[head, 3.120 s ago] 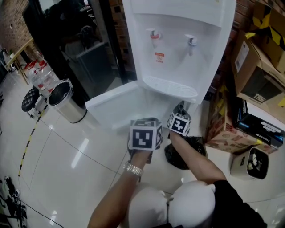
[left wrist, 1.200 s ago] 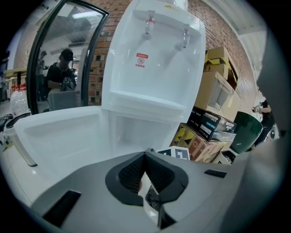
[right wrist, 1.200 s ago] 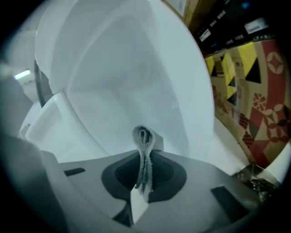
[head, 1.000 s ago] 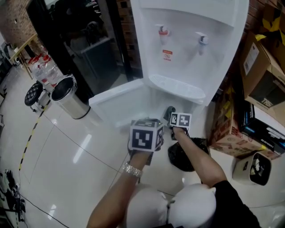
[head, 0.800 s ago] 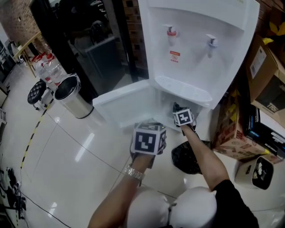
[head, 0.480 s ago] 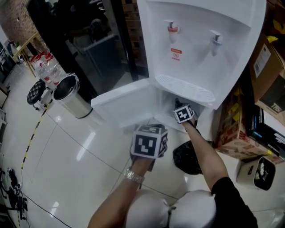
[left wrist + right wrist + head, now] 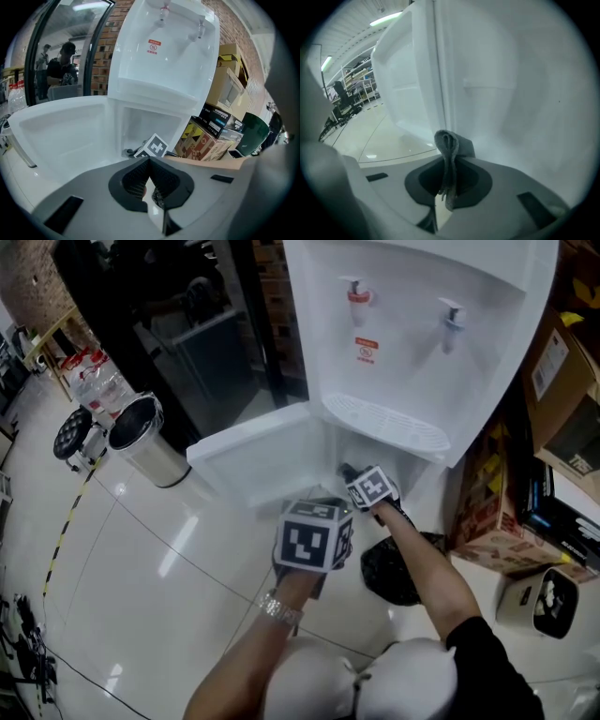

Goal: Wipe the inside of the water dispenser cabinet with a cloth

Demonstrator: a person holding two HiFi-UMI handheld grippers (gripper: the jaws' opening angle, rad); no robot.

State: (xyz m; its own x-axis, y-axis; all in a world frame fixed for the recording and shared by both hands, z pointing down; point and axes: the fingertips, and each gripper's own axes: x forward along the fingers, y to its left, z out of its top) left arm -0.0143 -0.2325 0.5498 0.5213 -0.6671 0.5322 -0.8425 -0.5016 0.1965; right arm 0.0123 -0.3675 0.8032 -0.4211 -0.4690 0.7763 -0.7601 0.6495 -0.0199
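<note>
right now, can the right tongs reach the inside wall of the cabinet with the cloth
Probably yes. The cabinet door stands swung open, nothing blocks the opening, and the right tongs, shut on the cloth, sit at the cabinet mouth with the white inside wall close ahead.

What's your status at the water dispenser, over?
Right claw shut on grey folded cloth, inside white water dispenser cabinet. Left claw shut, empty, held outside. Cabinet door open, nothing blocking.

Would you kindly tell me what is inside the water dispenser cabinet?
The right gripper reaches into the cabinet, shut on a grey cloth near bare white walls. From the head view, the drip tray ledge hides the cabinet's deeper part.
</note>
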